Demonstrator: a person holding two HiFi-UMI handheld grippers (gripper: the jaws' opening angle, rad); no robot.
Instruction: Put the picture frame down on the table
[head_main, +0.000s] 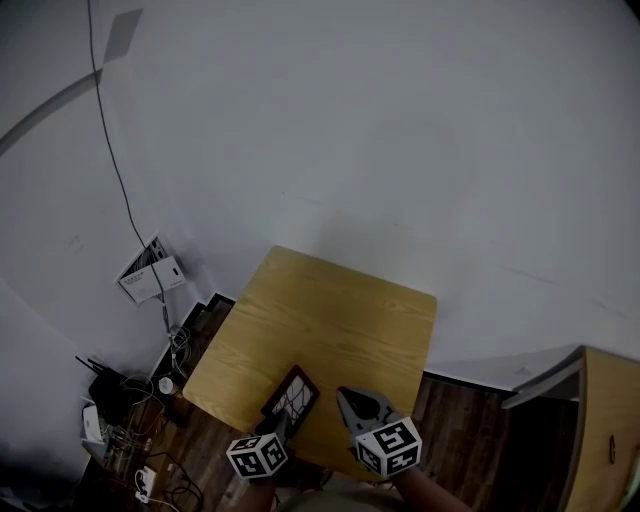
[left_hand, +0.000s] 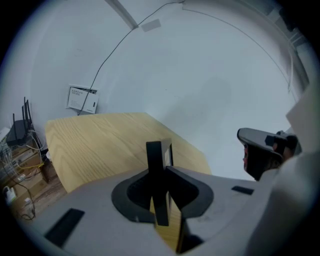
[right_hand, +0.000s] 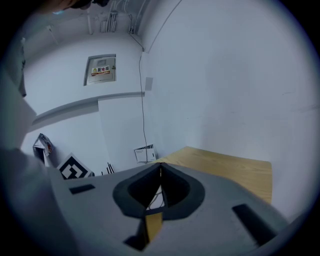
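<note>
A dark picture frame (head_main: 291, 397) with a pale sketch in it hangs tilted over the near edge of the wooden table (head_main: 330, 330). My left gripper (head_main: 278, 425) is shut on the frame's near edge. In the left gripper view the frame (left_hand: 159, 157) stands edge-on between the jaws of that gripper (left_hand: 162, 175). My right gripper (head_main: 348, 398) hovers just right of the frame over the same table edge, with its jaws shut and nothing held. In the right gripper view its tips (right_hand: 160, 170) meet, and the table (right_hand: 225, 170) lies beyond.
A white box (head_main: 150, 270) leans on the wall left of the table. A router, cables and small devices (head_main: 120, 410) clutter the dark floor at the left. A wooden cabinet (head_main: 605, 430) stands at the right. A wall sign (right_hand: 101, 69) hangs high.
</note>
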